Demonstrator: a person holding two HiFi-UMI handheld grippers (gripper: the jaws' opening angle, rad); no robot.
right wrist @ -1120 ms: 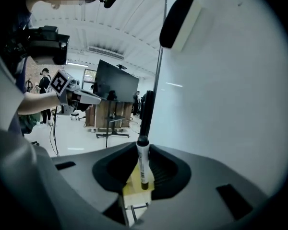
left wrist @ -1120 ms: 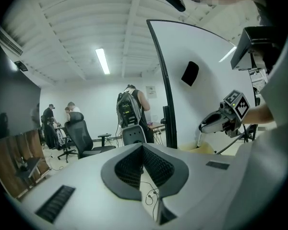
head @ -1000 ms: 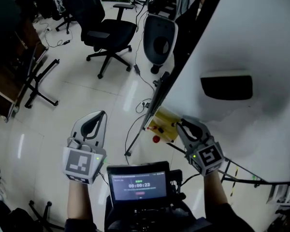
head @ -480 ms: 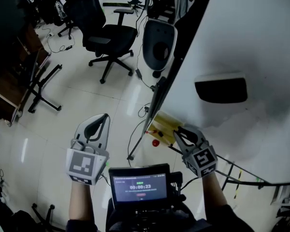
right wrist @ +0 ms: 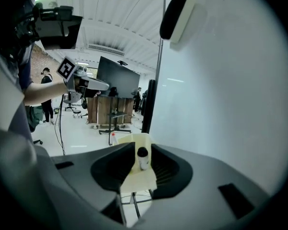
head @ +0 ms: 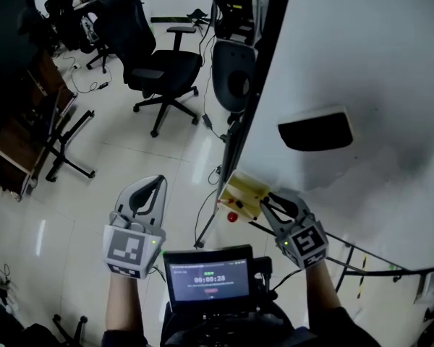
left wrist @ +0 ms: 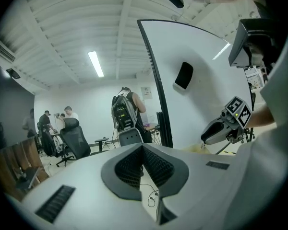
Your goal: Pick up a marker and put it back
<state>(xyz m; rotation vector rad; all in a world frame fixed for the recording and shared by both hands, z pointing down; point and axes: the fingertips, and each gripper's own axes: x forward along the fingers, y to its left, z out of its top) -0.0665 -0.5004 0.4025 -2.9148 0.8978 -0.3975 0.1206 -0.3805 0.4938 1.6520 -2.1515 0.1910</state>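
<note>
A marker (right wrist: 143, 158) with a black cap and a white body stands in the yellow tray (head: 244, 190) at the lower edge of the whiteboard (head: 362, 56). My right gripper (head: 269, 199) is at the tray, its jaws opening on either side of the marker, and a gap shows on the left side. A red-capped marker (head: 232, 216) pokes out under the tray. My left gripper (head: 159, 181) hangs over the floor to the left, shut and empty. The right gripper (left wrist: 205, 137) also shows in the left gripper view.
A black eraser (head: 315, 131) sticks to the whiteboard above the tray. The board's stand and loose cables (head: 202, 208) lie between my grippers. A black office chair (head: 163, 67) stands at the back. A screen (head: 206, 273) sits below, near my chest. People stand far off at the left (left wrist: 69, 114).
The right gripper has edged a little left toward the tray and its jaws stand slightly wider. The left gripper has drifted a bit right and down in the view.
</note>
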